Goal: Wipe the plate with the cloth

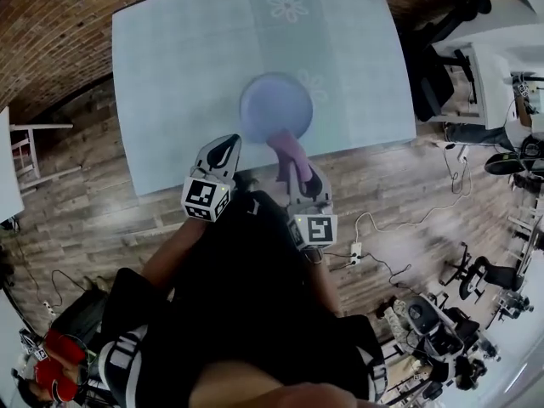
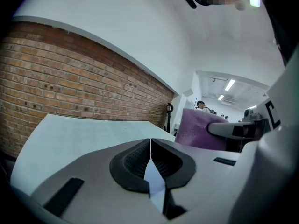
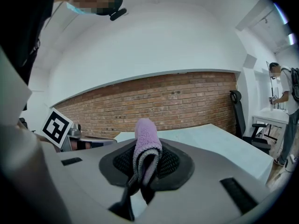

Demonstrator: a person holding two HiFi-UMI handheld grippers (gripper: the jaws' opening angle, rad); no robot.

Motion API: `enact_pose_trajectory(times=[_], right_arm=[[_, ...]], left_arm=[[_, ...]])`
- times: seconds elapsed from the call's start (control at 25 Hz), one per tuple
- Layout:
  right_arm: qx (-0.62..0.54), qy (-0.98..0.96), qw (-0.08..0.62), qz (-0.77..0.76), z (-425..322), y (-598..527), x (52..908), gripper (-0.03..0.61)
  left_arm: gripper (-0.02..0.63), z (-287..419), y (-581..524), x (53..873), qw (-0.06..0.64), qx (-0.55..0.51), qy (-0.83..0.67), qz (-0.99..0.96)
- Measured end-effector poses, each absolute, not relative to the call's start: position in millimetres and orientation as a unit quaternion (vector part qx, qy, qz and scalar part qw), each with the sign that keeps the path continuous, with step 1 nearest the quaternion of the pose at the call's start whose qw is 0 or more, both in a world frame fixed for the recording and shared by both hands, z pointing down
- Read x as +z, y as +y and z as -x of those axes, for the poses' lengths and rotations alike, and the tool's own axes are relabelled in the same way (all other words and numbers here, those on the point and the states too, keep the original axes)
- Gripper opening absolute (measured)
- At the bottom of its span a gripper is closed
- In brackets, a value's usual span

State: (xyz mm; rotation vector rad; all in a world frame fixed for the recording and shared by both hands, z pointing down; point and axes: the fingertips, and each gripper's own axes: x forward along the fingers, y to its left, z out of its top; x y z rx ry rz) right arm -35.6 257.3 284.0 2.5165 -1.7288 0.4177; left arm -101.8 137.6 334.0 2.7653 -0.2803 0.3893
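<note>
Plate shows in head view only; R gripper clamps cloth

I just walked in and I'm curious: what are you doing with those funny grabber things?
A person stands at a table with a gripper in each hand. The right gripper has its fingers pinched shut on a purple cloth, held out at the near edge of the plate. The left gripper is shut and empty beside it. I can't tell whether the cloth touches the plate.
</note>
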Motion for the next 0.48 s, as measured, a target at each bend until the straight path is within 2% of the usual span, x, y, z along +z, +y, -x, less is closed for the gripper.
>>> enact_pose_trajectory(times=[0.48], right_arm=[[0.164,-0.626,0.082,-0.758,4,202,331,0.084]], left_arm=[[0.038,74,114,412,0.216,0.217,-0.138,-0.942]])
